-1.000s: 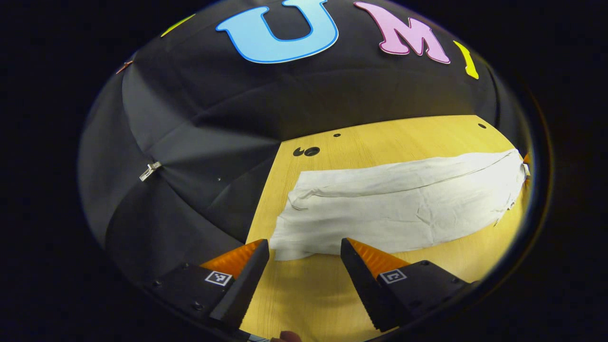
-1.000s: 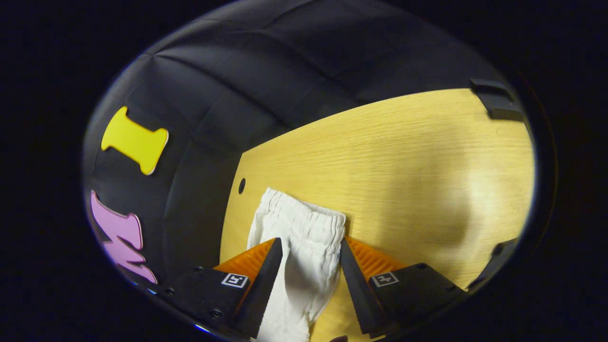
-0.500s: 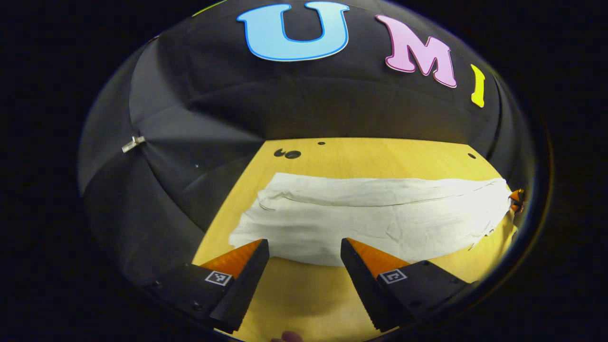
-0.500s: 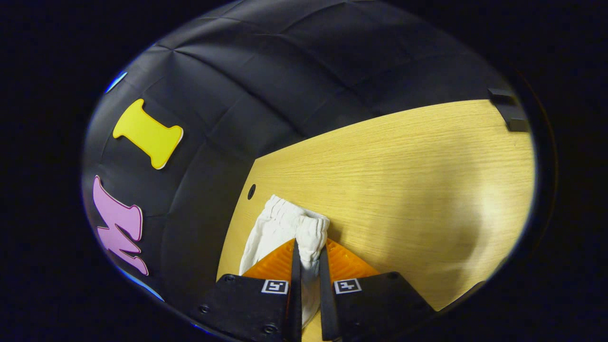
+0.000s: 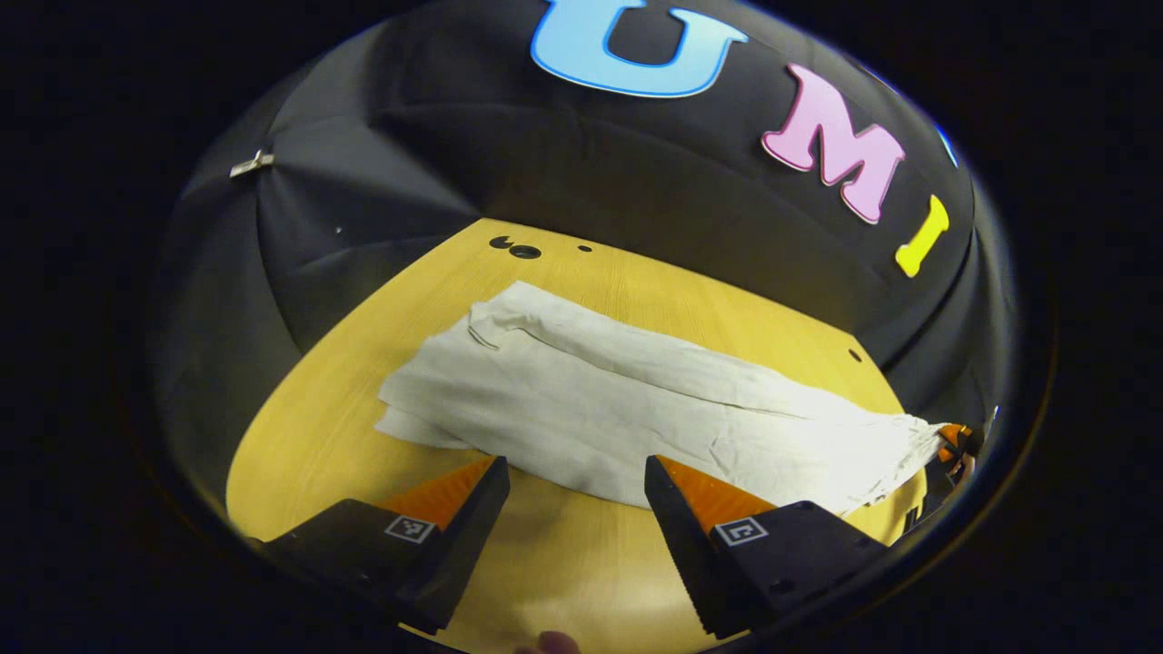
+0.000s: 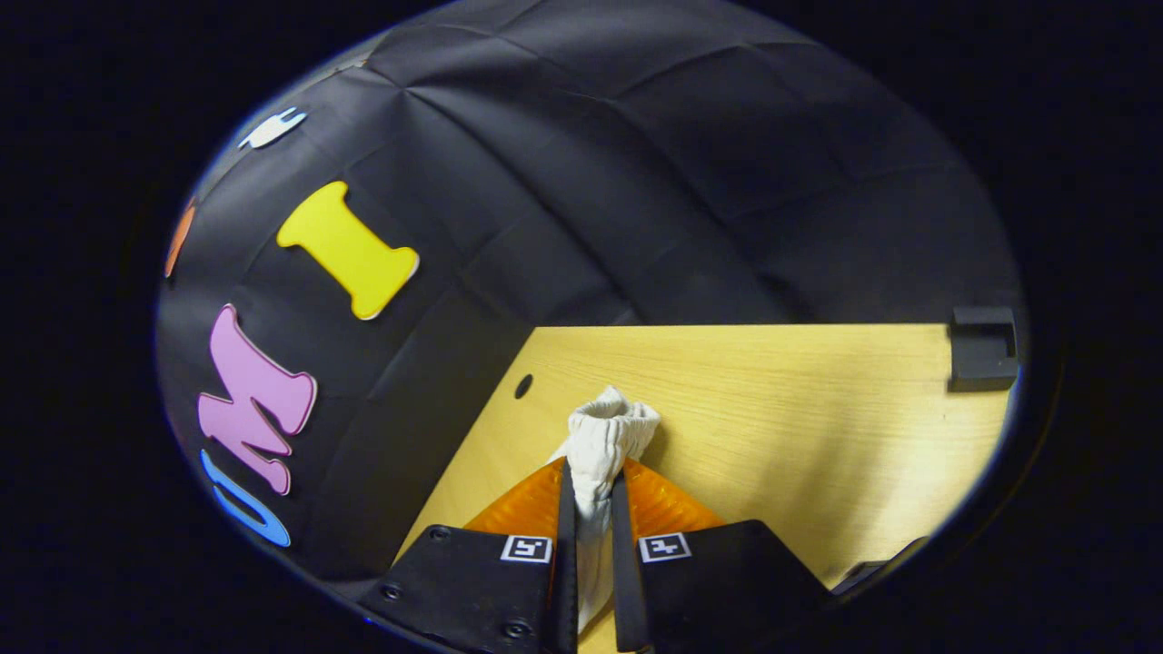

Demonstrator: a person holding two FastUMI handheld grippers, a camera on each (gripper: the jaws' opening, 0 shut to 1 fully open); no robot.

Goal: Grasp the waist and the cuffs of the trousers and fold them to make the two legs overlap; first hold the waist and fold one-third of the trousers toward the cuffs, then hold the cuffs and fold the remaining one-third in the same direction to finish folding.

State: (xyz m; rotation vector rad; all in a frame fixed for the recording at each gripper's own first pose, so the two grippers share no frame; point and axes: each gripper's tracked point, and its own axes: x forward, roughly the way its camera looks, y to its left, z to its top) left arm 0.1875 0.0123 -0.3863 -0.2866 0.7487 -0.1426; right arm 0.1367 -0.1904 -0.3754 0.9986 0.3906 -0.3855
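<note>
In the left gripper view, my left gripper (image 5: 575, 472) hovers low over a wooden table (image 5: 309, 427), its two fingers spread apart and holding nothing. Just beyond the fingertips lie the white trousers (image 5: 636, 409), stretched flat across the table, the cuffs (image 5: 409, 413) at the near-left end. At the far right edge of this view the cloth narrows to a bunched point where my other gripper meets it.

In the right gripper view, my right gripper (image 6: 592, 495) is closed tight on the waist (image 6: 607, 427), the gathered elastic band puckering up between both fingers. The table runs beyond it, with a small dark block (image 6: 981, 350) at its far right edge.

I judge the waist is gripped but the cuffs are not. To do this well, I should bring the open left fingers onto the cuffs, bite through both layers, and keep the cloth taut between my grippers so the legs lie evenly.

No containers are visible.
</note>
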